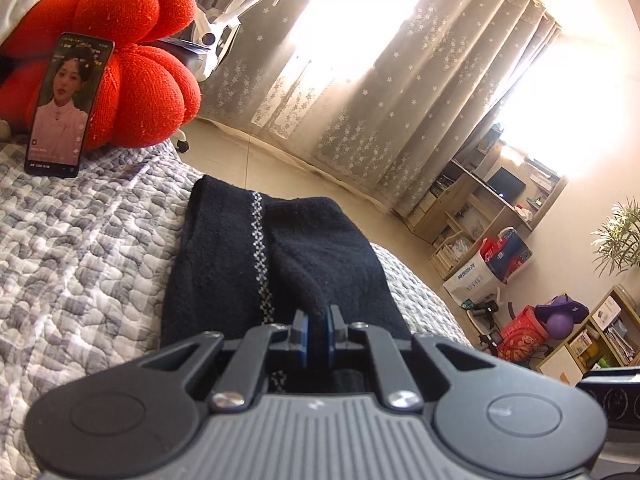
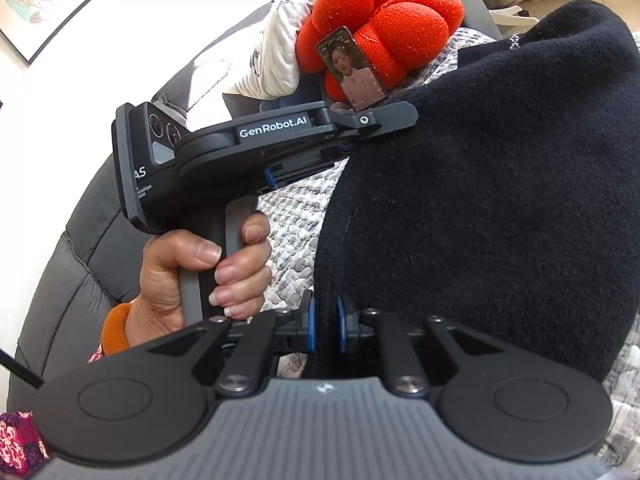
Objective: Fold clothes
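A black knit garment [image 1: 288,256], fuzzy in texture and marked with a narrow strip of small white diamond stitching [image 1: 258,240], lies stretched over the quilted grey-and-white bedspread [image 1: 80,248], running from the near edge of the left wrist view toward the far side of the bed. The left gripper [image 1: 318,334] has its blue-padded jaws pinched tight on the near edge of this garment, the cloth pressed between the pads. In the right wrist view the same black garment [image 2: 500,184] rises in a broad dark fold filling the right side, and the right gripper [image 2: 325,326] is likewise clamped on its near edge, with fabric caught between the blue pads. To the left in that view a person's hand [image 2: 200,272] wraps the handle of the left gripper's body, an orange cuff [image 2: 116,328] at the wrist. Beyond the garment, at the far left of the bed, a phone [image 1: 66,104] with a lit screen leans against an orange-red lobed knitted cushion [image 1: 140,76]. A white pillow [image 2: 276,48] sits beside the cushion. Past the bed, flowered lace curtains [image 1: 400,92] hang over bright windows, and wooden shelving [image 1: 480,208] stands at the far right.
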`<state>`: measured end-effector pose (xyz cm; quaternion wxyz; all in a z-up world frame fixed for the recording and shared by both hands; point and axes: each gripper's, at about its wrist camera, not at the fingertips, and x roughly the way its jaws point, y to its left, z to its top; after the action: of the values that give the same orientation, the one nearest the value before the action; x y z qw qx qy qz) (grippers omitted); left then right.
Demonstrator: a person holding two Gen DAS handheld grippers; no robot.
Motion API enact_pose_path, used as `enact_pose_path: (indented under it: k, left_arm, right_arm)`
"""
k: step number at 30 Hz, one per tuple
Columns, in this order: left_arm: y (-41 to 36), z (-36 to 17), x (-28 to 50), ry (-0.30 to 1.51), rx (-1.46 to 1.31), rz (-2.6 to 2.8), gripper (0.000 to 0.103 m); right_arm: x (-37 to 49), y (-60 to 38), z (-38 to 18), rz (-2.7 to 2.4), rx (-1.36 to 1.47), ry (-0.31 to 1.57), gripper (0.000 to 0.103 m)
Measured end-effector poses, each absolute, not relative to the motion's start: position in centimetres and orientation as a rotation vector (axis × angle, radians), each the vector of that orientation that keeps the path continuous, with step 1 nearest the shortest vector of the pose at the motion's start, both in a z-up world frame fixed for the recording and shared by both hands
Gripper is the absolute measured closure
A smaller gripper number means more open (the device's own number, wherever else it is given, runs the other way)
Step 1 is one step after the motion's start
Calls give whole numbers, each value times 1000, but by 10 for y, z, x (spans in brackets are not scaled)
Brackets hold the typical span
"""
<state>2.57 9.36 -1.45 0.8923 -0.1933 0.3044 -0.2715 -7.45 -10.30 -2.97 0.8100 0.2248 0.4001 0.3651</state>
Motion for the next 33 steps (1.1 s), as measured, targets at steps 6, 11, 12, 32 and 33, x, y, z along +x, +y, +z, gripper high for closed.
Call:
enact_pose_path:
  k: [6, 11, 12, 32, 33]
  left_arm:
    - [108, -20, 26, 648, -388, -529, 95]
    - [117, -33, 29, 686, -378, -495, 94]
    - [118, -35, 30, 694, -375, -488, 94]
    - [118, -44, 21, 746, -158, -537, 60]
    - [119, -42, 19, 755, -154, -542, 59]
  right_arm:
    - [-72, -82, -33, 779, 413, 878, 88]
    - [-73, -68, -38, 770, 342, 903, 88]
    - [-73, -66, -38, 768, 329, 908, 88]
    - [-85, -72, -25, 760, 190, 916, 53]
    - [-83, -76, -22, 748, 193, 919, 53]
